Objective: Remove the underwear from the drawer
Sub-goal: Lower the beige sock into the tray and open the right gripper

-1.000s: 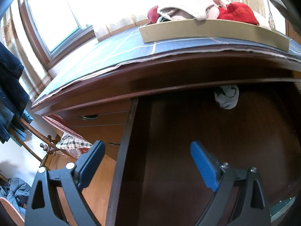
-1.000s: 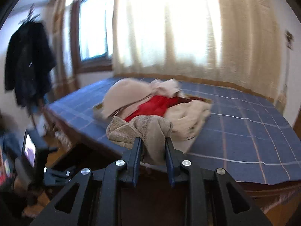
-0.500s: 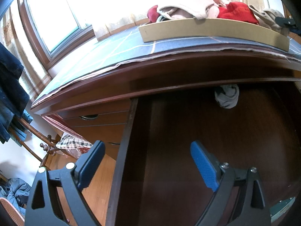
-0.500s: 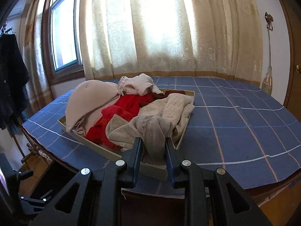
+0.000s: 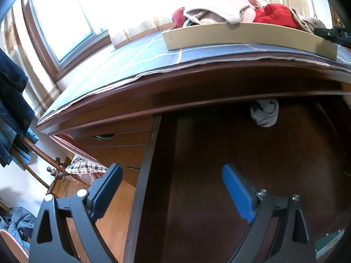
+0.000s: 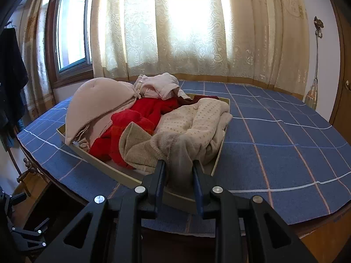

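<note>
Right gripper [image 6: 178, 171] at lower centre of the right wrist view, fingers [image 6: 159, 175] clamped on a beige knitted piece of underwear [image 6: 144, 149]. Garment draped over the near rim of a shallow tray [image 6: 122, 176] on the blue checked tabletop [image 6: 285, 144], against a heap of red and cream clothes [image 6: 153, 114]. Left gripper [image 5: 173, 191] at the bottom of the left wrist view, fingers [image 5: 238, 194] spread wide, gripping nothing, above the open drawer [image 5: 219, 164]. One grey bundle of underwear [image 5: 264, 114] far back in the drawer, upper right, under the tabletop edge.

Home bedroom: curtained window [image 6: 186, 26], wooden dresser [image 5: 122, 140], clothes tray [image 5: 241, 36].
</note>
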The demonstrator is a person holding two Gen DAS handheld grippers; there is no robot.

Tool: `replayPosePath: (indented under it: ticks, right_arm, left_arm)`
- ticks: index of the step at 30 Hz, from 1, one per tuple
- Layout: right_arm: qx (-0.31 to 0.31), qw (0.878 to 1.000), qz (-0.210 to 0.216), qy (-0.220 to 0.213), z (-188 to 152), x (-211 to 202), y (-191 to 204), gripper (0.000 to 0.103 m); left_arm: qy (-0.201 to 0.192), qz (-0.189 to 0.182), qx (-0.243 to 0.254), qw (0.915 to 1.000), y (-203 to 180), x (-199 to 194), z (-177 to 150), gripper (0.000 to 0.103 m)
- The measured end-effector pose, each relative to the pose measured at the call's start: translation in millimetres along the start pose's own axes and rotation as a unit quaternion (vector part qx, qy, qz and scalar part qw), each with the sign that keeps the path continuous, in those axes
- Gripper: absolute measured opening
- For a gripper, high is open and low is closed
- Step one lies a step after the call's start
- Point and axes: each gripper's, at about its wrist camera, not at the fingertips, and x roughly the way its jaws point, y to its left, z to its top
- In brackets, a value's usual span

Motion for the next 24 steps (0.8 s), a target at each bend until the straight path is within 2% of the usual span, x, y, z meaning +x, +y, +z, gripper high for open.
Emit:
replayPosePath:
  ticks: [24]
  right_arm:
    - [-0.001,1.0,-0.02,0.01,2.5,4.5,4.4,0.027]
  left_arm:
    - [0.001,0.004,0.002,1.0,0.7,-0.7,3.1,0.094]
